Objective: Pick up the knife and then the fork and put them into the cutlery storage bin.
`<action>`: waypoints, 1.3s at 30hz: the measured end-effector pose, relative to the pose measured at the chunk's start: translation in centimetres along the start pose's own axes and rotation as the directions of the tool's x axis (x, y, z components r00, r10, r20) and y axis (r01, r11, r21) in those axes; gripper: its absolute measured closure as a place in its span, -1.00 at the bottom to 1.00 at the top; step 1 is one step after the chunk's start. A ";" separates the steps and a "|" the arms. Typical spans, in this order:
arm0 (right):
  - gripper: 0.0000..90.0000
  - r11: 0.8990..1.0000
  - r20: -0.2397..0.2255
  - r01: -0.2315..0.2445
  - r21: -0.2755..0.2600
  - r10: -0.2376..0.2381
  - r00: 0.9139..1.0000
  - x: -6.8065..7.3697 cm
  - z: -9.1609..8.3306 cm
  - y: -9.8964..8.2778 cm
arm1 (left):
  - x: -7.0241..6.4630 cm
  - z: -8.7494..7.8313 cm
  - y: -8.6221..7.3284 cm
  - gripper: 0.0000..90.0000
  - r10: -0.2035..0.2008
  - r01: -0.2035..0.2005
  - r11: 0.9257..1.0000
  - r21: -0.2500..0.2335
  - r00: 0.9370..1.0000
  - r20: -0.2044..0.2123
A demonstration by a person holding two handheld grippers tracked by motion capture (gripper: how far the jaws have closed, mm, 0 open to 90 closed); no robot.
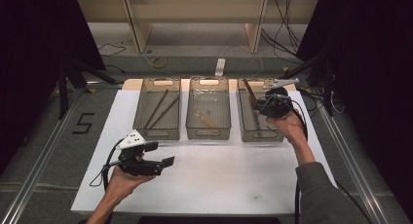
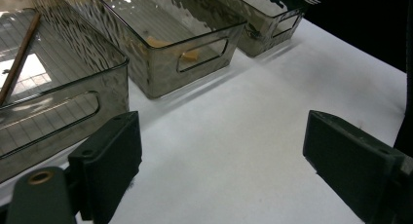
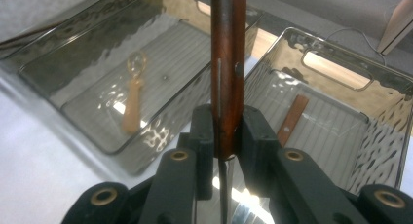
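Three clear bins stand in a row on the white table [image 1: 204, 175] in the high view: a left bin [image 1: 157, 133], a middle bin [image 1: 208, 133] and a right bin [image 1: 260, 135]. Two chopsticks [image 1: 160, 108] lie slanted in the left bin, and a pale wooden spoon [image 1: 204, 118] lies in the middle one. The right gripper [image 1: 271, 105] hangs over the right bin, held by a hand that reaches in from the right. A dark red-brown knife handle [image 1: 249, 90] sticks up and back from it, above the bin's far end. The left gripper [image 1: 160, 163] rests low over the bare table in front of the left bin, well apart from all three, with its jaws spread and nothing between them.

In the left gripper view, the two black jaws stand wide apart over the white surface. The near corner of the left bin [image 2: 63, 102] is just beyond the left jaw, with a chopstick [image 2: 18, 58] inside. The middle bin [image 2: 190, 39] with its spoon [image 2: 168, 45] lies farther off.

In the right gripper view, the jaws are clenched on the handle [image 3: 228, 63], which rises straight up between them; a thin metal edge shows below the grip. The middle bin [image 3: 87, 104] with the spoon [image 3: 132, 95] lies left of the handle. The right bin [image 3: 384, 117] lies to its right, with a small brown piece [image 3: 293, 118] on its floor.
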State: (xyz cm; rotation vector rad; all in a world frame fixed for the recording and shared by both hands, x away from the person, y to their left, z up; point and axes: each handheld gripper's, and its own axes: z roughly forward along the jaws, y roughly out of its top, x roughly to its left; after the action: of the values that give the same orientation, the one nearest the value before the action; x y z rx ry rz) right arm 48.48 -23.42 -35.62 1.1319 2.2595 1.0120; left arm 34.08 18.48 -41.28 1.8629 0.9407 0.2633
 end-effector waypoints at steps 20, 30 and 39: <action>0.73 0.996 0.063 -0.075 0.044 0.072 0.995 -2.9 2.8 1.7 | -0.3 -0.1 -0.4 -0.71 -0.009 0.009 1.000 -0.018 1.000 0.001; 0.73 0.993 0.076 -0.091 0.071 0.086 0.993 -3.1 4.4 1.3 | -0.3 -0.3 -0.3 -0.71 -0.003 0.003 0.999 -0.046 1.000 -0.007; 0.73 0.990 0.101 -0.090 0.110 0.079 0.992 -3.2 5.3 0.3 | -0.2 -0.4 -0.3 -0.71 -0.003 0.003 0.999 -0.051 1.000 -0.011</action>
State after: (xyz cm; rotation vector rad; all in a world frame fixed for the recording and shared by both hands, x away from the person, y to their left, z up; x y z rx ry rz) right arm 53.89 -23.69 -38.70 1.3053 2.2337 0.8491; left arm 33.57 18.62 -41.31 1.8151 0.9363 0.2934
